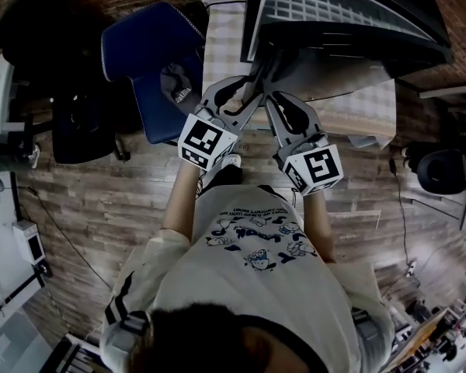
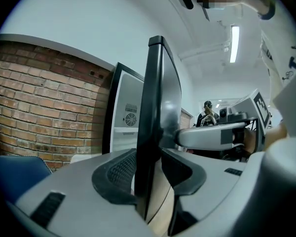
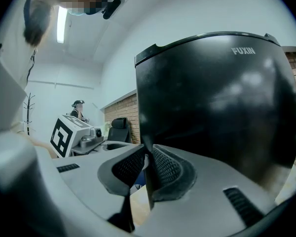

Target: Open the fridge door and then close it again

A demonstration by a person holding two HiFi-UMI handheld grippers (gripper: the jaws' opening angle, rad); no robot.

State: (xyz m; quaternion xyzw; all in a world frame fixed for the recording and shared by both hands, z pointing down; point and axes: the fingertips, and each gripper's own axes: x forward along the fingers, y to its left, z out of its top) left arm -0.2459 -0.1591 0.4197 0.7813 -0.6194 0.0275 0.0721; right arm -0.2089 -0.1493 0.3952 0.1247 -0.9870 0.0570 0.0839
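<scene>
A black mini fridge (image 1: 349, 41) stands on a table, its door (image 2: 160, 98) swung out toward me. My left gripper (image 1: 245, 80) straddles the door's free edge (image 2: 148, 172); both pads lie against it with no gap showing. Left of the door the white fridge interior (image 2: 124, 117) with a round vent is in view. My right gripper (image 1: 270, 92) sits just beside the left one, shut on the thin rim of the same door (image 3: 147, 167). The glossy black outer face of the door (image 3: 222, 112) fills the right of the right gripper view.
The table carries a checked cloth (image 1: 217, 37). A blue chair (image 1: 151, 61) stands to its left with dark bags (image 1: 54, 68) beyond. A brick wall (image 2: 39, 107) rises behind the fridge. A person (image 2: 207, 113) stands far off. Cables run over the wooden floor (image 1: 85, 208).
</scene>
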